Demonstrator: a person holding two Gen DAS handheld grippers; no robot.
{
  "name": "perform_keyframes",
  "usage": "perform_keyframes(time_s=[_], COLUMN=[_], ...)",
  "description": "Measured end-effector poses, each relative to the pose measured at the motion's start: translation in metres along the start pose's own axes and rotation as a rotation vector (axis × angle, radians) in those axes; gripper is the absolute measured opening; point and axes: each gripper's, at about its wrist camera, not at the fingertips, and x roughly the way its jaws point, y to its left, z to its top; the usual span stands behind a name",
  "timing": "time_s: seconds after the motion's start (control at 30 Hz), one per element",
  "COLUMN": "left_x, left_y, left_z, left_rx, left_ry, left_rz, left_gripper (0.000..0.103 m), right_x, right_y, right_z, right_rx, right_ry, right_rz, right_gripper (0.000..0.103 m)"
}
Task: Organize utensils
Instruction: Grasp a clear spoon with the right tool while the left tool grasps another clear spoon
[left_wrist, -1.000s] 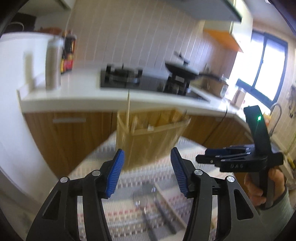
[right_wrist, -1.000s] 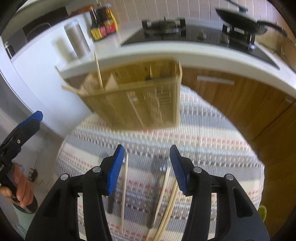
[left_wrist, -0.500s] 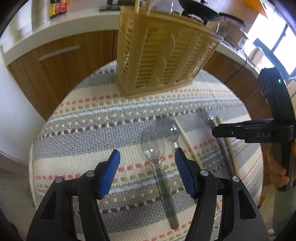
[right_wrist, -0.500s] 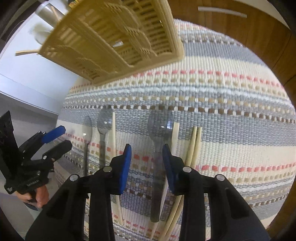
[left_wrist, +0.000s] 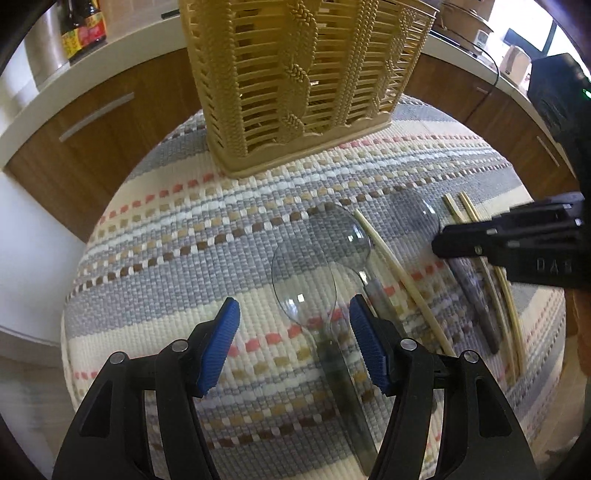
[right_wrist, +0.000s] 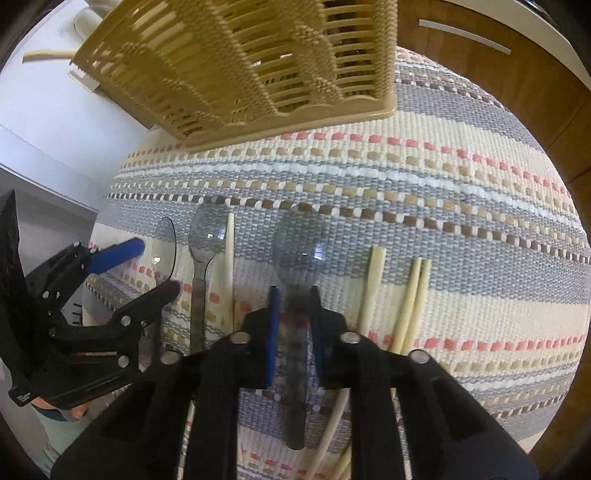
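The right claw (right_wrist: 293, 314) is nearly closed around the handle of the grey spoon (right_wrist: 299, 254); whether its pads touch it, I cannot tell. The left claw (left_wrist: 293, 349) gapes wide over the clear spoon (left_wrist: 304, 284). Loose chopsticks (right_wrist: 413, 295) lie just beside the grey spoon. The basket (left_wrist: 295, 74) stands at the striped mat's (right_wrist: 461, 184) far edge.

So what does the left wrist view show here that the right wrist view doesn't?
Only the left wrist view: sauce bottles on the counter, and the left gripper with jaws open around a clear spoon.

Only the right wrist view: the right gripper closing on the grey spoon.

Both: the basket, the striped mat, spoons and chopsticks.
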Motion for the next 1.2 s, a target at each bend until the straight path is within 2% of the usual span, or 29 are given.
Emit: perform_keyframes(time_s=[0.2,0.27,0.3,0.33,0.5,0.53,0.63,0.8,0.83,0.87,0.93,0.97,1.1,1.2], left_x=[0.013,0.013,0.013,0.012,0.01,0.007,0.003,-0.004,-0.009,-0.011,-0.012,-0.014,-0.023,-0.038], left_y=[-0.015,-0.019,-0.02,-0.021,-0.014,-0.011,0.002,0.013,0.016,0.016,0.012,0.013,0.011,0.011], left_z=[0.016,0.018,0.02,0.021,0.023,0.021,0.017,0.014,0.011,0.011,0.011,0.01,0.008,0.008], left_rx=[0.02,0.028,0.03,0.032,0.02,0.013,-0.012,-0.032,-0.034,-0.033,-0.028,-0.026,-0.017,-0.014], left_ry=[-0.022,-0.039,-0.042,-0.045,-0.044,-0.048,-0.048,-0.063,-0.067,-0.072,-0.083,-0.087,-0.113,-0.151], left_rz=[0.063,0.067,0.069,0.075,0.057,0.051,0.028,0.02,0.019,0.017,0.014,0.013,0.01,0.007], left_gripper=[0.06,0.051,0.042,0.034,0.033,0.033,0.033,0.033,0.033,0.033,0.033,0.033,0.033,0.033], right_x=[0.004,0.003,0.004,0.004,0.0,-0.001,0.002,0.012,0.015,0.018,0.022,0.023,0.026,0.02], right_y=[0.013,0.017,0.017,0.018,0.008,0.007,0.009,0.03,0.036,0.042,0.053,0.055,0.061,0.058], right_z=[-0.005,-0.007,-0.009,-0.009,0.0,0.003,0.008,0.009,0.009,0.009,0.008,0.008,0.006,0.002], right_rx=[-0.039,-0.067,-0.078,-0.083,-0.066,-0.065,-0.084,-0.119,-0.133,-0.148,-0.17,-0.177,-0.188,-0.164], right_ry=[-0.014,-0.031,-0.032,-0.031,-0.029,-0.034,0.005,0.025,0.026,0.026,0.037,0.041,0.035,0.012], right_rz=[-0.024,-0.053,-0.06,-0.059,-0.044,-0.048,-0.063,-0.109,-0.135,-0.162,-0.187,-0.197,-0.185,-0.13], right_gripper=[0.009,0.01,0.011,0.014,0.03,0.036,0.038,0.035,0.032,0.022,0.012,0.01,0.01,0.01])
